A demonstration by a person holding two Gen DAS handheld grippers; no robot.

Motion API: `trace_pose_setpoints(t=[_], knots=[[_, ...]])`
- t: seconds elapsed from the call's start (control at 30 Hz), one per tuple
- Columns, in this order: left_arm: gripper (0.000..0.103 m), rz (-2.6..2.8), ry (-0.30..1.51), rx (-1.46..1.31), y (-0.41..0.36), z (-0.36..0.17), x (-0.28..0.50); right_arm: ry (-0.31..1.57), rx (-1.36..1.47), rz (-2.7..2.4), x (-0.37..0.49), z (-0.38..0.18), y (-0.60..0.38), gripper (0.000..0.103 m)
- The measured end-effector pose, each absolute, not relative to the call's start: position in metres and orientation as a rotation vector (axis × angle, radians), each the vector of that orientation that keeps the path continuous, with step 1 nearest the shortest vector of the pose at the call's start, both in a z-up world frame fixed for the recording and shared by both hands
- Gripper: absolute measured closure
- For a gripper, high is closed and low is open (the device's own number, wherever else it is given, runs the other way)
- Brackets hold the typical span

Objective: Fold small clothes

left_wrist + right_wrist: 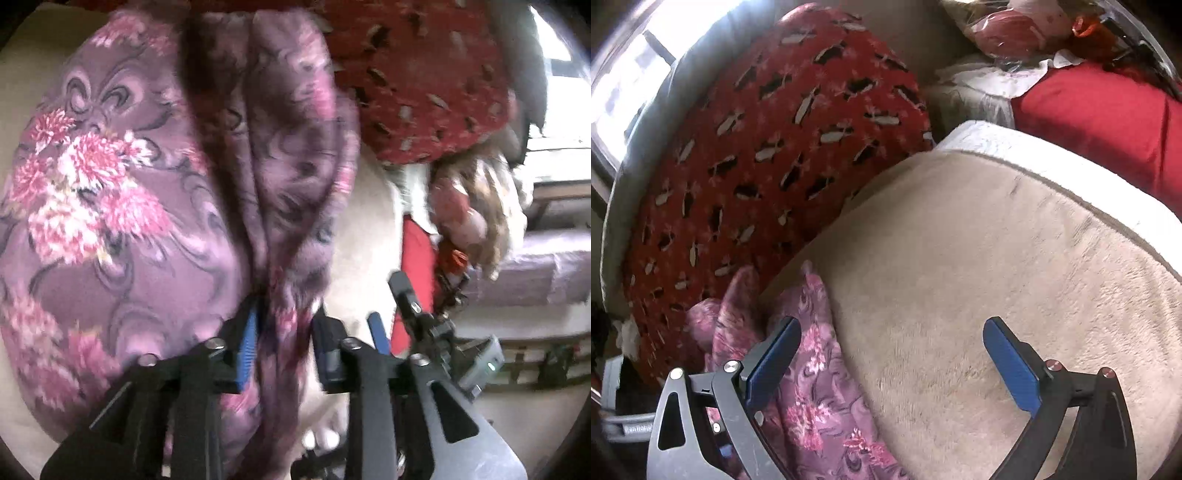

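The left gripper (284,332), at bottom centre of the left wrist view, has its blue-padded tongs partly spread, a bunched fold of the purple floral-print fabric garment (122,206) hanging between them; whether they actually pinch it I cannot tell. The garment fills the left and centre of that frame, its rounded edge lying on the cream fleece blanket (369,229).

In the right wrist view the right gripper (892,354) has its tongs spread wide over bare cream blanket (979,266), with open room ahead. The garment (816,391) sits lower left, beside the red patterned cushion (768,155).
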State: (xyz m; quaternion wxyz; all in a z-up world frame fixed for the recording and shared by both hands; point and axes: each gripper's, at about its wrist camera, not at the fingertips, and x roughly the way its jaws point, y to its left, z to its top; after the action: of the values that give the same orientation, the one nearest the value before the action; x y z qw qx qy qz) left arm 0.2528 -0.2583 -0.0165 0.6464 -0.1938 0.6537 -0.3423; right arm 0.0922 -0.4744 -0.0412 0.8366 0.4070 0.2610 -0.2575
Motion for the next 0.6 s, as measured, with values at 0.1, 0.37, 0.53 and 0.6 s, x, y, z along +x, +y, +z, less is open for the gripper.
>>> trace_pose_setpoints(t=[0.1, 0.37, 0.53, 0.6], knots=[[0.064, -0.844, 1.427, -0.509, -0.238, 0.013, 0.247, 0.512, 0.865, -0.526, 0.09, -0.036, -0.474, 0.004], [0.04, -0.569, 1.273, -0.5, -0.153, 0.022, 0.269, 0.572, 0.755, -0.27, 0.125, -0.031, -0.437, 0.008], [0.04, -0.49, 1.36, -0.497, -0.133, -0.025, 0.263, 0.711, 0.678, -0.121, 0.157, -0.048, -0.409, 0.037], [0.04, -0.49, 1.386, -0.512, -0.132, -0.039, 0.261, 0.734, 0.647, -0.141, 0.161, -0.056, -0.405, 0.051]])
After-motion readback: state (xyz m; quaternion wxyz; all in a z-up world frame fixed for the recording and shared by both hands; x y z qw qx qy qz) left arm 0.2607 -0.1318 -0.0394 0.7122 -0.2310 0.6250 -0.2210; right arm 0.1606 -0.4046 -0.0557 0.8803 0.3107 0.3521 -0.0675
